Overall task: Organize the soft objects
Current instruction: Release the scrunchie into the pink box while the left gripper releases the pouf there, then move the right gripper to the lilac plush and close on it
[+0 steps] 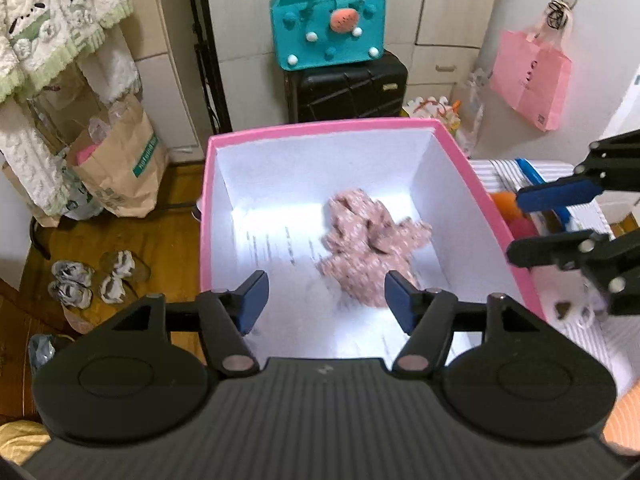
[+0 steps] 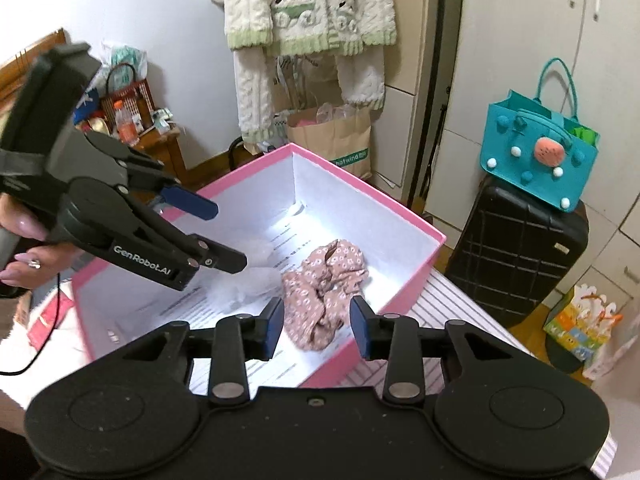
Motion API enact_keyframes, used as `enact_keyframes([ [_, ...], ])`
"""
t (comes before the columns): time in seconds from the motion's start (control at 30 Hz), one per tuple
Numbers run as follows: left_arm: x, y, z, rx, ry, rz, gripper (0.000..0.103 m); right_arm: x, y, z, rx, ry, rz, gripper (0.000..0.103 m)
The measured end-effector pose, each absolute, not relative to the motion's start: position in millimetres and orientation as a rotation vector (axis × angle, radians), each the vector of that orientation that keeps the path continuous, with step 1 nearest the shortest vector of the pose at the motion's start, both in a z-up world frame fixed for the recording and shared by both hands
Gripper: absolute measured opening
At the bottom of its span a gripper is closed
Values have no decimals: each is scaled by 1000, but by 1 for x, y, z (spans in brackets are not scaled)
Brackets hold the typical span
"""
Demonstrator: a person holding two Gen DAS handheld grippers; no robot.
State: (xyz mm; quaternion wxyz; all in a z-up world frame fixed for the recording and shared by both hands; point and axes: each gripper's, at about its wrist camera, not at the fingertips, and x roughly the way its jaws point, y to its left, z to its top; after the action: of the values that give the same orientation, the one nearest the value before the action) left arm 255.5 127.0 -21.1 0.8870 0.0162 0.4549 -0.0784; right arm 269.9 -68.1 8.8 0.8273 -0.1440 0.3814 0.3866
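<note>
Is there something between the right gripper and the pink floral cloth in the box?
Nothing visible. The right gripper is open above the pink floral cloth, which lies on the floor of the pink box.

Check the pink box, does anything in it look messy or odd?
The pink floral cloth lies crumpled in a heap on the floor of the pink box, not folded. Nothing looks spilled or damaged.
</note>
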Motion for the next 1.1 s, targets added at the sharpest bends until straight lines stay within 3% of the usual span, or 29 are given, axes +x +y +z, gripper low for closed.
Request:
enact_keyframes([
  [0.23, 232, 118, -9, 32, 981, -199, 66, 241, -83, 26, -267, 817, 826, 49],
  [0.57, 189, 101, 18, 73, 947, -215, 77, 198, -103, 47, -261, 779, 825, 63],
  [0.7, 171, 91, 27, 99, 940, -228, 84, 184, -113, 53, -259, 776, 814, 66],
  [1.1, 127, 56, 40, 154, 948, -277, 92, 138, -149, 56, -249, 765, 828, 69],
])
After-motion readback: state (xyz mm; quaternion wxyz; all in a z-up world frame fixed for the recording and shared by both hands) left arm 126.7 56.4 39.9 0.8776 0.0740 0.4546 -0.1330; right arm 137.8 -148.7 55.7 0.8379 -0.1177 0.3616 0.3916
